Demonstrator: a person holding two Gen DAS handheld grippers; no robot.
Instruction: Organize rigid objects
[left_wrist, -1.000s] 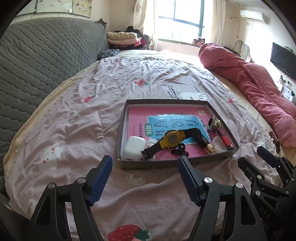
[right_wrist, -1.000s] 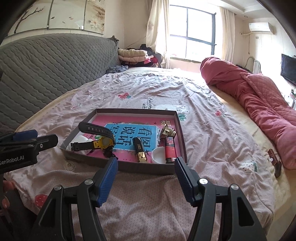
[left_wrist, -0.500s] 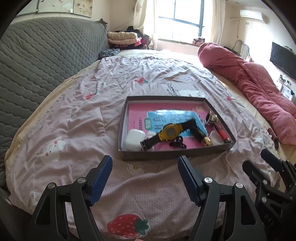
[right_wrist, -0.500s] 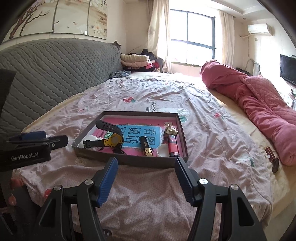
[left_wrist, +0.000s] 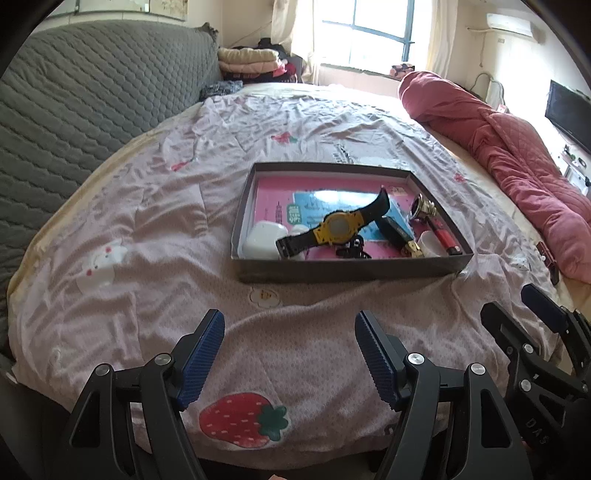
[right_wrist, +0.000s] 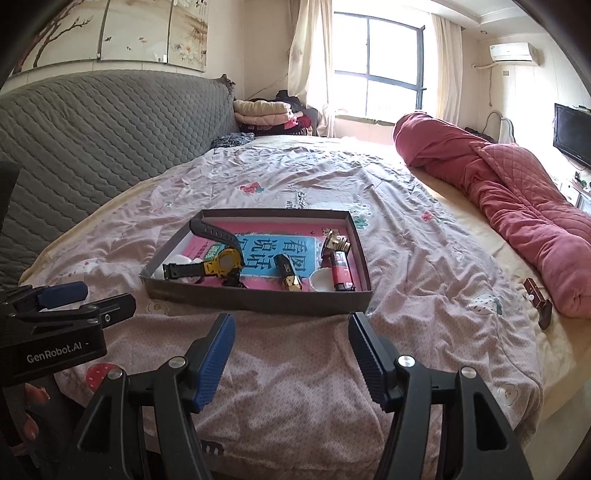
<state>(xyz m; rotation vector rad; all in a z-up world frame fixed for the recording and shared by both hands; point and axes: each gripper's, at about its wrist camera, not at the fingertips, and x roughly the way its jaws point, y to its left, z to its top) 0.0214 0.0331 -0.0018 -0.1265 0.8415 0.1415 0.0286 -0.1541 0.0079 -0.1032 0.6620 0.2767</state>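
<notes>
A shallow grey box (left_wrist: 343, 271) (right_wrist: 258, 297) with a pink and blue printed floor lies on the bed. In it are a yellow watch (left_wrist: 338, 230) (right_wrist: 221, 262) with black straps, a white earbud case (left_wrist: 264, 240), a red lighter (left_wrist: 445, 238) (right_wrist: 340, 271), a gold-ended black lighter (left_wrist: 400, 236) (right_wrist: 288, 275), a white cap (right_wrist: 320, 280), a brass piece (left_wrist: 424, 210) (right_wrist: 335, 242) and a black clip (left_wrist: 352, 251). My left gripper (left_wrist: 290, 350) hangs open, nothing in it, over the quilt short of the box. Likewise my right gripper (right_wrist: 291, 354) is open with nothing between its fingers.
A pink patterned quilt (left_wrist: 166, 221) covers the bed, a grey quilted headboard (left_wrist: 74, 103) on the left. A rolled red blanket (left_wrist: 509, 155) (right_wrist: 517, 192) lies along the right. A small dark object (right_wrist: 537, 301) rests near the bed's right edge. Folded clothes (right_wrist: 266, 112) sit by the window.
Both grippers have drawn back from the box, which now sits farther off and smaller in both views. Their jaws have stayed wide apart.
</notes>
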